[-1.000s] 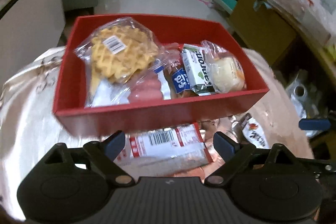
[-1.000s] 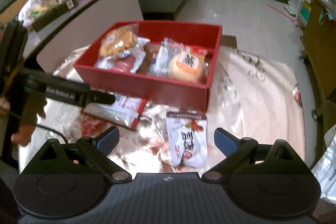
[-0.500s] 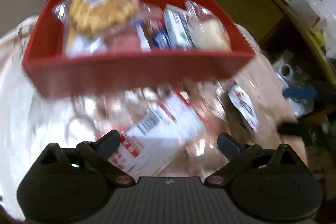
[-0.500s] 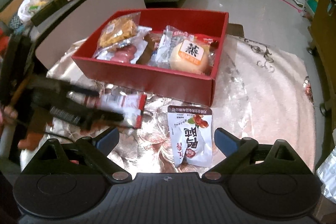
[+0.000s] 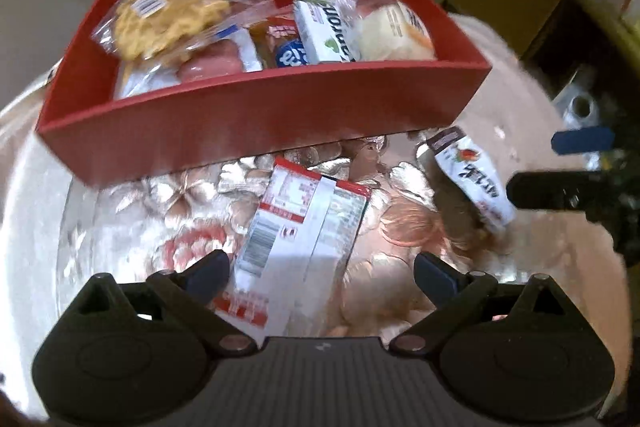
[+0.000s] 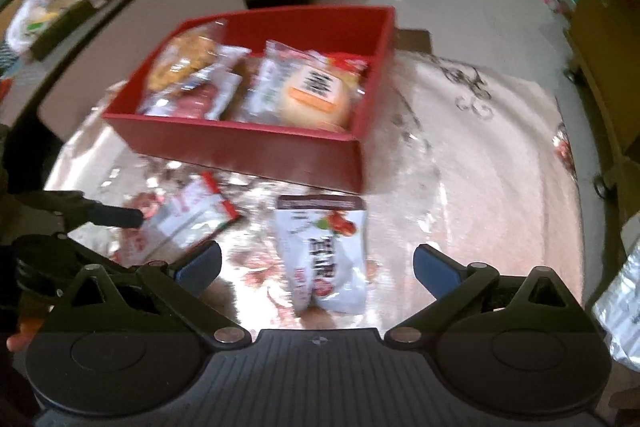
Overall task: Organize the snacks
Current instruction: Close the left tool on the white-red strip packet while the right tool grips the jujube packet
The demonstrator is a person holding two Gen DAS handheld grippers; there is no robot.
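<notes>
A: What's the biggest thing here?
B: The tabletop, covered in a shiny floral cloth. On it, at twelve o'clock from both tools, sits the red box, open-topped.

A: What's in the box?
B: Wrapped snacks packed side by side. In the left wrist view the waffle pack lies at the ten o'clock end, the round bun at the two o'clock end, and a white carton stands just beside the bun. Between them are smaller wrappers I can't make out.

A: And outside the box?
B: Two packets on the cloth, in front of the box's near wall. The red-and-white packet lies flat, barcode up, stretching toward twelve o'clock from the left tool. The white date packet lies in front of the right tool, its dark top edge toward the box.

A: How do the tools stand?
B: The left tool's fingers are spread wide; the near end of the red-and-white packet lies between them, close to the nine o'clock fingertip, unclamped. The right tool is also spread apart, with the date packet lying between its fingers, touching neither.

A: Are the two packets touching?
B: No, they lie near each other, apart.
</notes>
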